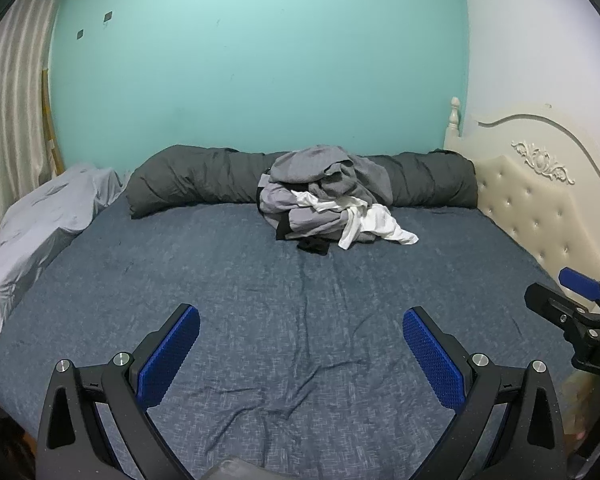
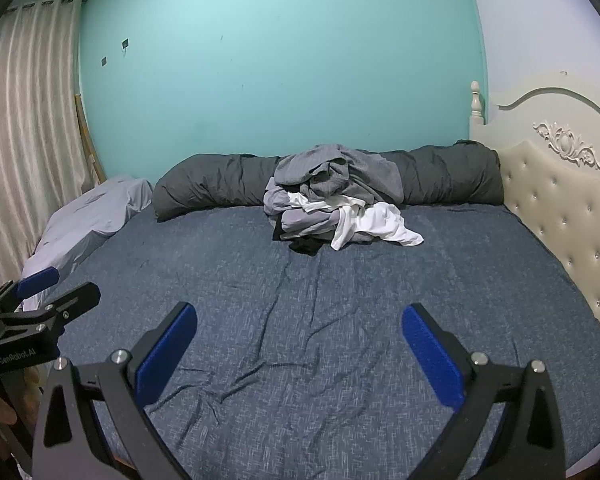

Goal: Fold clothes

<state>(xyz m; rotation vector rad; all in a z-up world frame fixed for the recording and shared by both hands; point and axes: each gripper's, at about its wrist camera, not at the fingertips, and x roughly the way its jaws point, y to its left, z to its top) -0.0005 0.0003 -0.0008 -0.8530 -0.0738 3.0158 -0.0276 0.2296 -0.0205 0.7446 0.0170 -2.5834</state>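
— Looking along the left gripper (image 1: 301, 322), what is between its blue pads (image 1: 171, 354)?

— Only the blue bedsheet (image 1: 260, 300). Its jaws stand wide apart and hold nothing. The right gripper (image 2: 299, 320) is just the same: spread wide, with bare wrinkled sheet under it.

— Where are the clothes?

— A heap of clothes (image 1: 324, 194) lies well ahead of both grippers, at the far side of the bed, resting against a long dark grey roll of bedding (image 1: 188, 180) that runs along the green wall (image 1: 260, 60). The heap is mostly grey garments; a white garment (image 1: 374, 224) spills from its front, ahead and slightly right of the left gripper. A small black item (image 1: 314, 246) lies on the sheet touching the front of the heap.

— Do the grippers touch each other?

— No, they are side by side and apart. Each shows at the edge of the other's view.

— Anything else nearby?

— A cream tufted headboard (image 2: 556, 208) stands to the right of the right gripper, and a pale grey crumpled cover (image 1: 40, 224) lies ahead and left of the left one, beside a striped curtain (image 2: 24, 120).
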